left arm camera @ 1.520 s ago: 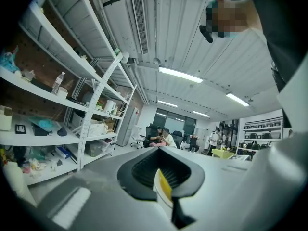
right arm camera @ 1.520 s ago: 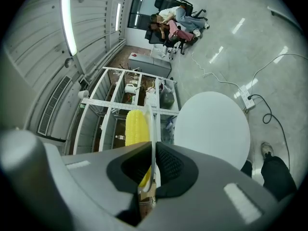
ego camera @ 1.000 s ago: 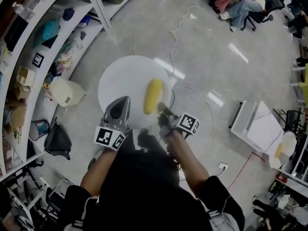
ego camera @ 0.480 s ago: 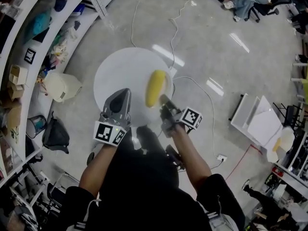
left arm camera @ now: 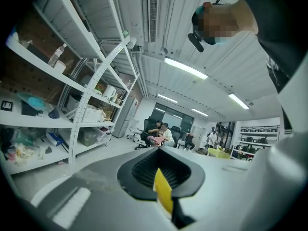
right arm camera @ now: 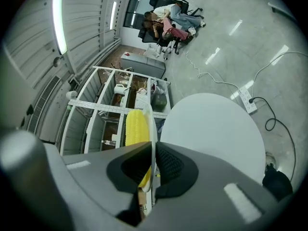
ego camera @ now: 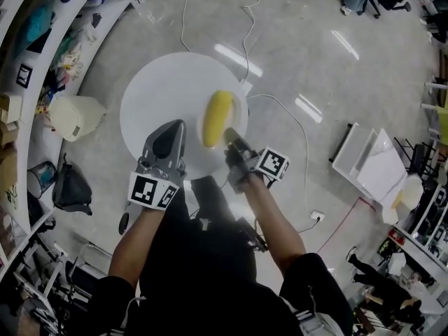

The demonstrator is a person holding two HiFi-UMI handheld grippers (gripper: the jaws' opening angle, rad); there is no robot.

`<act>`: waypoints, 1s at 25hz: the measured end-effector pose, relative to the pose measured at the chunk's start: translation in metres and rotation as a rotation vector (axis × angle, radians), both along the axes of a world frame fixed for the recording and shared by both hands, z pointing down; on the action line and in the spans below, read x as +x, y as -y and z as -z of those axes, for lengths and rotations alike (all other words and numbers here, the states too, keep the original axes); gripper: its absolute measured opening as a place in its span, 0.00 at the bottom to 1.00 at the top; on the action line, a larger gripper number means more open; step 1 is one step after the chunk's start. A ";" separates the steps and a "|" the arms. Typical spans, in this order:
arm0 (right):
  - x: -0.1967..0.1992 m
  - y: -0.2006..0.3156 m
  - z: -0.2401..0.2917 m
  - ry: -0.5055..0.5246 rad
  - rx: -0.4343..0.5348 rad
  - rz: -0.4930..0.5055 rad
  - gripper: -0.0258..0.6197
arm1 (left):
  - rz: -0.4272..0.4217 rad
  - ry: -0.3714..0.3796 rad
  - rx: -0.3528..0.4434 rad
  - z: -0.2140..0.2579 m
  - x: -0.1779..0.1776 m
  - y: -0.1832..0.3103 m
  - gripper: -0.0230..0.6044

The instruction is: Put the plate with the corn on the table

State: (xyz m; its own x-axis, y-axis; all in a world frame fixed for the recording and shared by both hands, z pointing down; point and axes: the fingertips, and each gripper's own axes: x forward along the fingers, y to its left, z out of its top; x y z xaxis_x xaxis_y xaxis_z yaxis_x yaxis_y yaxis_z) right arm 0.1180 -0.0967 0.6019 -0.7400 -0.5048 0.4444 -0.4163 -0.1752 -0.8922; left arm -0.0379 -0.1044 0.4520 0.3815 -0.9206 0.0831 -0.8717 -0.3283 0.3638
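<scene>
A yellow cob of corn [ego camera: 216,117] lies on a thin white plate [right arm camera: 152,129], which the right gripper view shows edge-on. My right gripper [ego camera: 231,137] is shut on the plate's near rim, with the black pads [right arm camera: 168,165] pressed on either side. Plate and corn hang over the right part of the round white table [ego camera: 157,93]; contact with the top cannot be told. My left gripper [ego camera: 170,131] is over the table's near edge, left of the plate, and holds nothing. Its jaws look shut, with a small yellow strip [left arm camera: 163,194] at the pads.
Shelving [ego camera: 31,40] full of goods curves along the left. On the floor by the table stand a pale jug [ego camera: 73,115] and a black bag [ego camera: 68,187]. Cables [ego camera: 283,114] and a power strip [right arm camera: 248,100] lie on the floor right of the table. People sit far off [right arm camera: 166,25].
Both grippers have sunk toward the table, the right one carrying the plate and corn with it. The table now looks larger and sits higher and further left in the head view.
</scene>
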 end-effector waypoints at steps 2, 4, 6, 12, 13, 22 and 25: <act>0.001 0.002 -0.008 -0.001 -0.011 0.000 0.09 | -0.001 -0.006 -0.004 -0.006 0.003 0.003 0.04; -0.002 0.009 -0.013 0.019 0.023 0.014 0.09 | -0.004 -0.009 -0.004 -0.011 0.004 0.007 0.04; -0.010 0.019 -0.015 0.053 0.082 0.036 0.09 | -0.004 -0.010 -0.005 -0.017 0.003 0.011 0.04; -0.029 0.036 -0.033 0.085 0.116 0.064 0.09 | 0.021 -0.017 -0.016 -0.036 -0.014 0.026 0.04; -0.031 0.038 -0.038 0.084 0.116 0.068 0.09 | 0.025 -0.019 -0.016 -0.040 -0.017 0.028 0.04; -0.046 0.045 -0.073 0.085 0.082 0.063 0.09 | 0.023 -0.025 -0.043 -0.072 -0.030 0.035 0.04; -0.049 0.046 -0.082 0.076 0.071 0.063 0.09 | 0.023 -0.032 -0.050 -0.079 -0.033 0.035 0.04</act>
State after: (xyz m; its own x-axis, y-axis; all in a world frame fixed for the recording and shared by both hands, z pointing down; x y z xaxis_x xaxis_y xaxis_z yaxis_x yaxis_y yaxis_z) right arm 0.0688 -0.1423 0.6843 -0.8012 -0.4847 0.3508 -0.3554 -0.0862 -0.9307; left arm -0.0707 -0.1394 0.5311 0.3633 -0.9243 0.1171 -0.8663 -0.2889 0.4074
